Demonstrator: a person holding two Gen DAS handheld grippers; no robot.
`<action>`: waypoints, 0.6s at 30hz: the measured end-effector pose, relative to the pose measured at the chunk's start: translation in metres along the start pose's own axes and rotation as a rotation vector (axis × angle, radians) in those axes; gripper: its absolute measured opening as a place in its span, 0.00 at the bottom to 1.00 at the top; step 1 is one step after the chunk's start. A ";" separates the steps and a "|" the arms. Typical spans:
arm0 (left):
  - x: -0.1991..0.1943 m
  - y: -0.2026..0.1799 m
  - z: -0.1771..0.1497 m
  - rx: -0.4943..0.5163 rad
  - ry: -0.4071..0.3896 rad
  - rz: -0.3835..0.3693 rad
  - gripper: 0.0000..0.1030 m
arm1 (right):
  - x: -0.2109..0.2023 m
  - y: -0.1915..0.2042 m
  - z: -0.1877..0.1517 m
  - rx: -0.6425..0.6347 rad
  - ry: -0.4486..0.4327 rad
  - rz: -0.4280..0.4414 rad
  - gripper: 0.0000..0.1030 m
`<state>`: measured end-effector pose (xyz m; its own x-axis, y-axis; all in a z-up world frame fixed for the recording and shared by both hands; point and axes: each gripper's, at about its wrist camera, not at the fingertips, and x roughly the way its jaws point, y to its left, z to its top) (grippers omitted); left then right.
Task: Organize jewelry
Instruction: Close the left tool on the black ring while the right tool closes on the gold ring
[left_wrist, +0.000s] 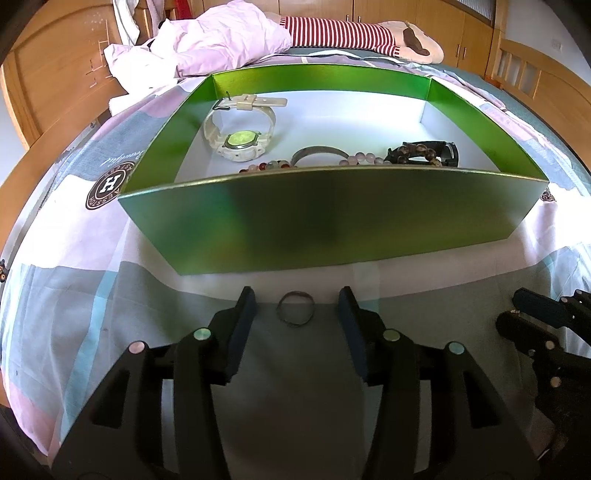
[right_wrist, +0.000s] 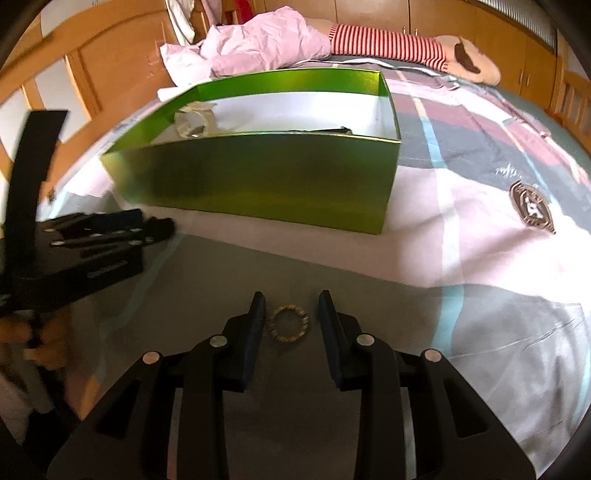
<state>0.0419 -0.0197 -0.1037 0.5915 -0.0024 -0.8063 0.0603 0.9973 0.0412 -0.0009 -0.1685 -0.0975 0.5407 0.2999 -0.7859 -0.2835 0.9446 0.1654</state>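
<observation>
An open box (left_wrist: 325, 221) sits on the bed (left_wrist: 74, 258), its long wall facing the viewer. Inside it, at the left and toward the back, lies a wristwatch (left_wrist: 242, 138). Along the near wall run a beaded bracelet (left_wrist: 264, 167), a bangle (left_wrist: 319, 155), a second bead strand (left_wrist: 362, 159) and, furthest right, a chunky bead bracelet (left_wrist: 413, 153) against a second watch (left_wrist: 448, 153). In front of the box a thin ring-shaped bangle (left_wrist: 295, 309) lies on the cover between the left tool's (left_wrist: 295, 306) fingers, apart from both. To its right, a small beaded ring (right_wrist: 289, 324) lies between the right tool's (right_wrist: 291, 314) fingers, touching neither. Behind the box lie a crumpled quilt (left_wrist: 225, 37) and, right of it, a plush toy (left_wrist: 369, 35).
</observation>
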 end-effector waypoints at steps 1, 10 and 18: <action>0.000 0.000 0.000 -0.001 0.001 -0.001 0.48 | -0.001 0.001 -0.001 0.001 0.005 0.003 0.32; 0.005 -0.005 0.002 0.016 -0.022 0.021 0.53 | 0.002 0.013 -0.006 -0.070 -0.002 -0.095 0.32; 0.001 -0.015 0.001 0.064 -0.030 0.001 0.27 | 0.003 0.017 -0.007 -0.100 -0.013 -0.121 0.26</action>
<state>0.0421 -0.0351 -0.1049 0.6154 -0.0049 -0.7882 0.1105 0.9906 0.0801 -0.0098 -0.1527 -0.1016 0.5853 0.1872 -0.7889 -0.2926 0.9562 0.0098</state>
